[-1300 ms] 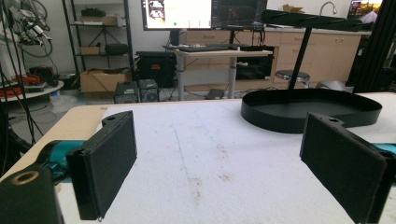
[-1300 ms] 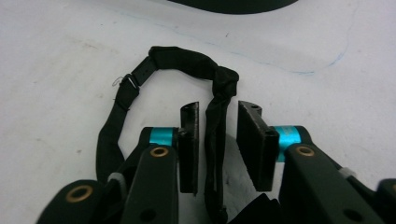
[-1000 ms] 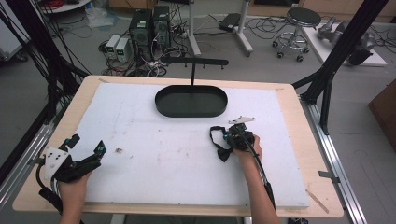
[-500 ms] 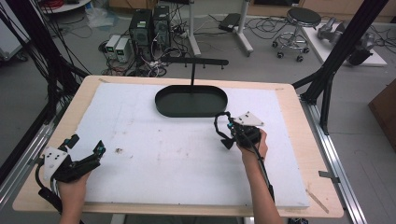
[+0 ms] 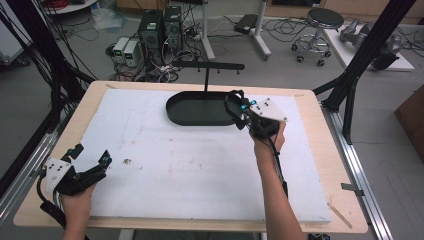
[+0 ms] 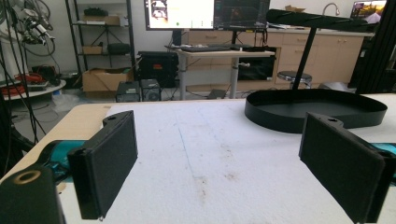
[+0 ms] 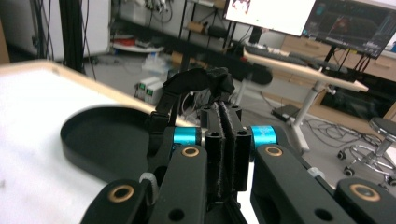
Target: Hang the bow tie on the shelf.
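A black oval tray point(image 5: 180, 107) lies at the far middle of the white mat, and a post rises from it to a black crossbar point(image 5: 207, 65). My right gripper point(image 5: 239, 111) hangs at the tray's right end, shut on a black looped strap point(image 5: 234, 99). The right gripper view has the strap point(image 7: 196, 79) arching up over the closed jaws, with the tray point(image 7: 102, 135) just beyond. My left gripper point(image 5: 91, 155) rests near the mat's front left corner, open and holding nothing. Its wide-set fingers point(image 6: 109, 163) frame the tray point(image 6: 317, 112).
The white foam mat point(image 5: 200, 165) covers most of the wooden table point(image 5: 330, 165). A small dark speck point(image 5: 126, 161) lies near the left gripper. Black frame posts stand at both sides, with computers, cables and a stool point(image 5: 325, 20) on the floor behind.
My right gripper has lifted and travelled away from me, from mid-mat to the tray's right end, carrying the black strap. The left gripper has stayed put.
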Available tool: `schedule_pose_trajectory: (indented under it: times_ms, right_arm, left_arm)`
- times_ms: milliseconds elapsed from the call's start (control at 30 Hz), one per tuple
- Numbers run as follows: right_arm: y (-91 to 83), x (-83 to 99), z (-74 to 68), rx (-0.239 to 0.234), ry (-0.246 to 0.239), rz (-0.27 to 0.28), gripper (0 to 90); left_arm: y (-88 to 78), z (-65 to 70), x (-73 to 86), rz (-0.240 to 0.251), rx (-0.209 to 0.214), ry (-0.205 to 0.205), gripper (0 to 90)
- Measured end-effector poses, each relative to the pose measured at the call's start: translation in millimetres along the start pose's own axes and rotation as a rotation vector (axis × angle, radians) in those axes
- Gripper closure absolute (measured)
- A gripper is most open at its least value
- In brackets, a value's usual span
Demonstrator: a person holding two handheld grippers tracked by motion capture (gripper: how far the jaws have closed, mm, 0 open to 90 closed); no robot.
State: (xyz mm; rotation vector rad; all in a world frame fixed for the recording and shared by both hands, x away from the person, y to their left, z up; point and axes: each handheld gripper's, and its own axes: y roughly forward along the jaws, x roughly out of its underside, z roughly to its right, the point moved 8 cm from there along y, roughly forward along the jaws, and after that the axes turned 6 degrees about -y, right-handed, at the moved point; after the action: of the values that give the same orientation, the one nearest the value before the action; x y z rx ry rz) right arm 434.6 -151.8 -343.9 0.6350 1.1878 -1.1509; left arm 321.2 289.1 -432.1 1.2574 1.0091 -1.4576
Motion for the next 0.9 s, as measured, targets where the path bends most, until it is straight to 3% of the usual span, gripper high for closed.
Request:
schedule_pose_trajectory:
  times_ms: [167,433,633,767,900]
  right_arm:
    - [8.7,-17.8,6.7,0.027,0.043,0.063,87.9]
    - [32.1,-28.5,18.1,0.047,0.097,0.094,88.0]
    - [50.9,-31.4,29.8,0.076,0.126,0.117,88.0]
    - [65.5,-29.7,43.1,0.087,0.194,0.133,88.0]
    - [73.6,-26.4,47.1,0.091,0.226,0.132,88.0]
  left_arm:
    - [0.4,-2.9,0.9,-0.001,-0.002,-0.008,11.9]
    - [0.4,-2.3,-0.3,0.007,0.006,-0.021,11.9]
    - [1.1,-3.2,0.8,0.007,0.011,-0.029,11.9]
    - [0.0,-3.6,2.1,0.004,0.014,-0.036,11.9]
    - [-2.0,-5.2,0.4,0.013,0.013,-0.045,11.9]
